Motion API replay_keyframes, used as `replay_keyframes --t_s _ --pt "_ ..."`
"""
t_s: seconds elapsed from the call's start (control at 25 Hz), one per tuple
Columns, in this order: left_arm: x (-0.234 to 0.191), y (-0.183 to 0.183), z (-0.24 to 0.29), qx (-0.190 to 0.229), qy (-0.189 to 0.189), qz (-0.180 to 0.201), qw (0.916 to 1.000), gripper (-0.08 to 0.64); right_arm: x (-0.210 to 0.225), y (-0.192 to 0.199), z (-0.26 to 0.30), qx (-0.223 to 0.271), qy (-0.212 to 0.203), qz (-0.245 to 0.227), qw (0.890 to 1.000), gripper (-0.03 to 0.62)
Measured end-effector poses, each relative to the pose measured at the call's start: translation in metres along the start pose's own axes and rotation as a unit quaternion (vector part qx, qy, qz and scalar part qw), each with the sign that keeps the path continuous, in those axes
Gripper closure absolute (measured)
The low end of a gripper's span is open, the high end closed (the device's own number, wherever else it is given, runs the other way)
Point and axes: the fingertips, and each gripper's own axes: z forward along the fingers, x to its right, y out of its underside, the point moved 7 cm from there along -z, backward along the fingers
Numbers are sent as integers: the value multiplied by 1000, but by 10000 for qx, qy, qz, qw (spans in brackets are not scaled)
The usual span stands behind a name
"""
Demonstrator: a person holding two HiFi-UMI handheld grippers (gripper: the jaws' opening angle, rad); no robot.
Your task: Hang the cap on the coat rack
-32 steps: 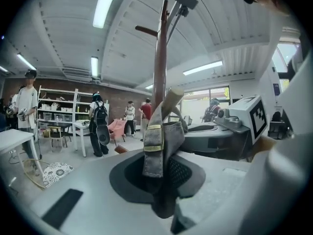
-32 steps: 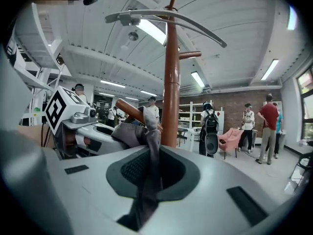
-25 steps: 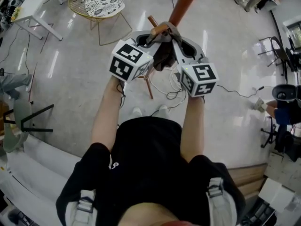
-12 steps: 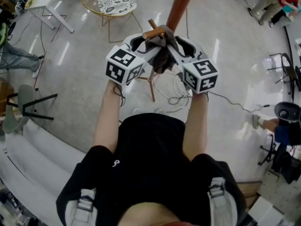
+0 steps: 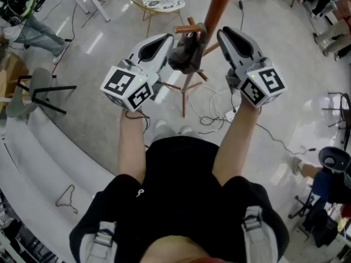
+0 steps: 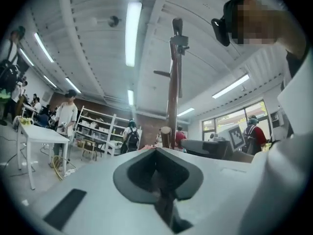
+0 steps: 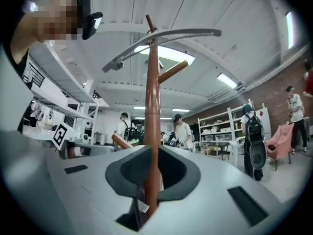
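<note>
My left fingers (image 5: pixel 159 44) are closed on nothing. My right fingers (image 5: pixel 236 40) stand a little apart and are closing, also on nothing: in the right gripper view only the pole of the rack (image 5: pixel 219 7) shows through their gap, farther ahead and untouched. The cap (image 5: pixel 185 53) hangs between my two hands, draped over a wooden peg (image 5: pixel 184 29) on the near side of the pole. Neither set of fingers touches it; the left is just beside it, the right a bit farther off on the other side.

I judge the main work done, since the cap is on the rack and carries its own weight. I cannot tell how deep it sits on the peg. What seems left is to draw both hands away without brushing it and see that it does not slide off.
</note>
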Motion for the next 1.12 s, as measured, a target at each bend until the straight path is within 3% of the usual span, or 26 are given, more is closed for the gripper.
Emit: replay_keyframes --t_s 0.04,0.16,0.32,0.44,0.96,1.12 --pt "6 -3 -2 75 -94 -8 9999 561 -2 -5 -3 229 170 15 9996 579" --pt "26 1 -5 197 -639 -200 9976 561 -15 -5 -15 582 602 126 9964 594" --pt "42 14 -7 130 -1612 -260 9865 562 -32 15 -22 263 1003 166 9945 597" --pt "57 15 -7 193 -1967 -69 9803 561 -40 18 -30 195 923 92 9955 597" --pt "83 5 -11 293 -2069 192 9777 561 -57 15 -40 87 706 -92 9974 596" --pt "81 8 -13 273 -2096 92 9774 561 -59 16 -40 50 576 -134 9982 595"
